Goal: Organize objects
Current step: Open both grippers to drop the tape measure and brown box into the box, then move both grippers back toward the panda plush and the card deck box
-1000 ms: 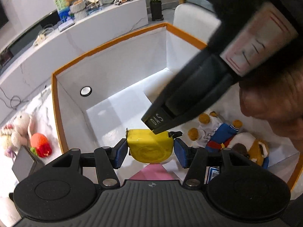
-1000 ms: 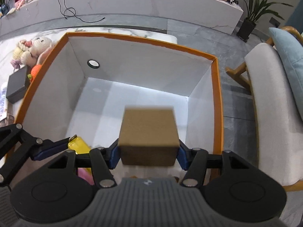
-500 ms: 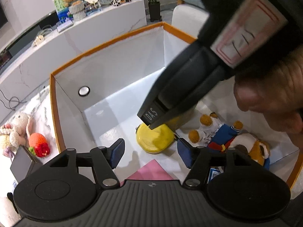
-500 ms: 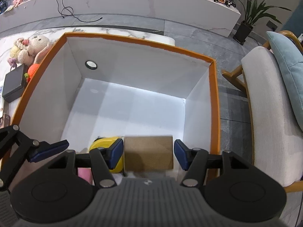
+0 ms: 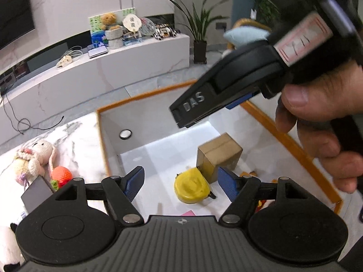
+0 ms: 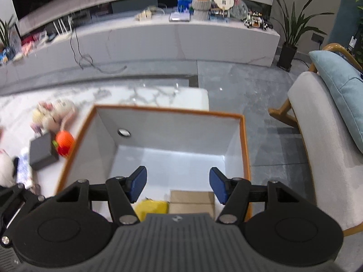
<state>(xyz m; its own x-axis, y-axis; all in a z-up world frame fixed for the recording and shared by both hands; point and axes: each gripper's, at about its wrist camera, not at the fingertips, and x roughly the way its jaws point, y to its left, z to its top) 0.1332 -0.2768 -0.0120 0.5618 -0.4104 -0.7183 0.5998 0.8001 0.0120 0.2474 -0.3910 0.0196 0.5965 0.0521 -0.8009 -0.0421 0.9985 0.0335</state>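
Now both loads lie on the floor of the orange-rimmed box (image 5: 292, 145): yellow tape measure (image 5: 192, 188) flat, cardboard box (image 5: 219, 156) upright and touching it at the far right side. Left gripper (image 5: 180, 182) above the bin, jaws having just been opening, nothing between the blue pads. Right gripper (image 6: 177, 184) likewise, jaws just widened a little, empty, with the cardboard box and the tape measure below and apart from the pads. Right hand (image 5: 322, 122) around its handle, crossing close over the left view.

Still outside on the marble table (image 6: 118, 95): knitted bunny (image 5: 34, 156), orange toy (image 5: 61, 174), dark grey case (image 6: 42, 150).

Likely risks from here: clipping the orange rim on the way out toward the table, given how near the left wall sits; the two tools knocking together, crowded over one bin; soft toys slipping or snagging in a hasty pinch; the case, lying flat against the orange toy, dragging that neighbour along.
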